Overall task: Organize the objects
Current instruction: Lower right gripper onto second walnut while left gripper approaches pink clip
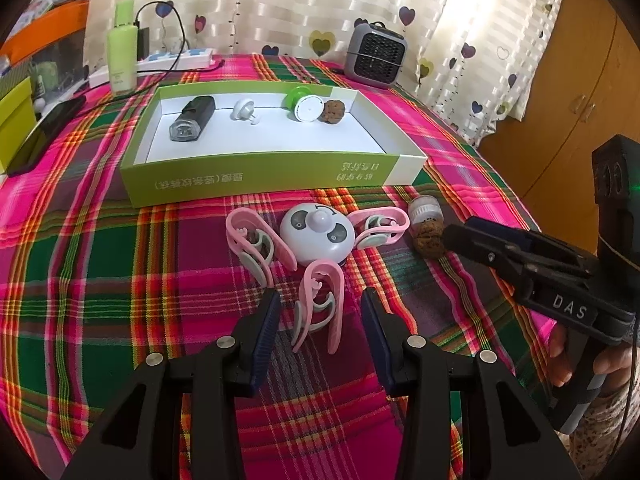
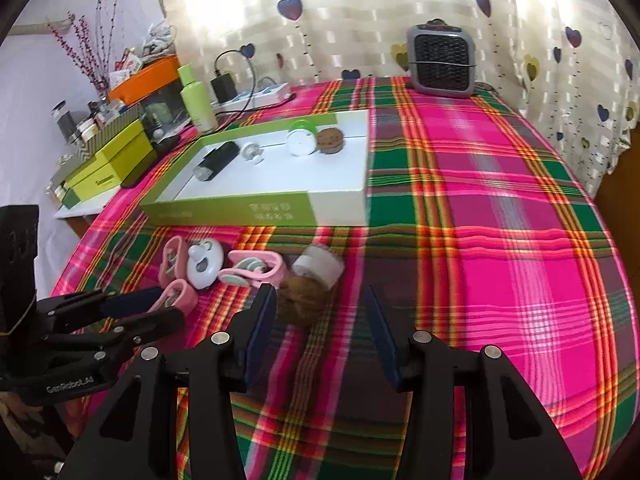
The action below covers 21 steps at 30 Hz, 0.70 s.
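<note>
My left tool [image 1: 320, 316] stands partly open, gripping nothing; the pink clip toy's [image 1: 316, 248] nearest arm lies between its tips, so I'd sink, centre it, then close; ahead sits the green box [image 1: 260, 184] holding sorted pieces; my right tool [image 2: 320, 312] is likewise partly open and empty, the brown lump [image 2: 300, 304] and small jar [image 2: 320, 266] just ahead; whether the left pads already touch plastic, I cannot tell.

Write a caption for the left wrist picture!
Open hand-held gripper hovering over a pink-armed white round toy before a green-sided cardboard tray.
</note>
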Each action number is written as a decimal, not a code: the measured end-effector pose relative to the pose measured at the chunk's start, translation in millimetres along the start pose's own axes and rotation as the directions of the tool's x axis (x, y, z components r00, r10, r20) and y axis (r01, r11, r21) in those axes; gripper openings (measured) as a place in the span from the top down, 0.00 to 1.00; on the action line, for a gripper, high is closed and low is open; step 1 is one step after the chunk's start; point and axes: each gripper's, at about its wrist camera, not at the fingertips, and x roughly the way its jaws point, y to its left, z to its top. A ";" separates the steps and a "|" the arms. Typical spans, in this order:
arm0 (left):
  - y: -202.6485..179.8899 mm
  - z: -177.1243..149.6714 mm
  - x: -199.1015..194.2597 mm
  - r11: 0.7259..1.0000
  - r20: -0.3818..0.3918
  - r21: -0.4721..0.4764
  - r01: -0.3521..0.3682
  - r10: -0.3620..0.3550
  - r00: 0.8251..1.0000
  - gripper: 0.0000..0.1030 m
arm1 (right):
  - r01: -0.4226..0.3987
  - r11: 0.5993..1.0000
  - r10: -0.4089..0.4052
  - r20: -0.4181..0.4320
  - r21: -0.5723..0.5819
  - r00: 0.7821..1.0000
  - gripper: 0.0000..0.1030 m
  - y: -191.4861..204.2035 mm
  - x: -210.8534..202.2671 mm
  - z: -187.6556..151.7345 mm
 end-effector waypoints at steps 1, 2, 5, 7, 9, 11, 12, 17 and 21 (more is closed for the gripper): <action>-0.9 -0.1 0.5 1.000 0.001 0.002 -0.004 0.004 1.000 0.61 | -0.012 1.000 0.011 -0.007 -0.005 1.000 0.54 1.8 1.3 -0.4; -0.9 0.1 0.0 1.000 0.002 0.004 -0.007 0.007 1.000 0.62 | -0.022 1.000 0.022 -0.014 -0.011 1.000 0.54 3.8 2.5 -1.0; -0.1 0.4 0.7 1.000 0.003 -0.001 -0.019 0.019 1.000 0.67 | -0.050 0.998 0.050 -0.034 -0.023 0.998 0.54 8.1 6.0 -2.9; 2.8 0.6 -0.2 1.000 0.003 -0.012 -0.019 0.019 1.000 0.70 | -0.068 0.997 0.067 -0.044 -0.032 0.997 0.54 11.6 7.2 -4.7; 6.4 0.3 -2.0 1.000 0.003 -0.022 -0.019 0.019 1.000 0.71 | -0.080 0.996 0.078 -0.050 -0.044 0.996 0.54 15.2 7.9 -6.1; 9.0 0.4 -3.0 0.999 0.004 -0.034 -0.030 0.030 1.000 0.72 | -0.099 0.994 0.097 -0.055 -0.049 0.994 0.54 17.3 7.6 -6.9; 10.4 0.4 -3.5 0.999 0.004 -0.038 -0.031 0.032 0.999 0.72 | -0.115 0.992 0.112 -0.057 -0.049 0.992 0.54 18.1 7.4 -7.0; 13.9 -0.6 -5.2 0.998 0.006 -0.048 -0.038 0.039 0.999 0.72 | -0.104 0.993 0.101 -0.046 -0.052 0.994 0.54 17.7 6.6 -5.7; 14.3 -1.2 -5.6 0.998 0.007 -0.049 -0.039 0.039 0.999 0.72 | -0.076 0.996 0.074 -0.044 -0.039 0.996 0.54 13.6 11.7 -1.7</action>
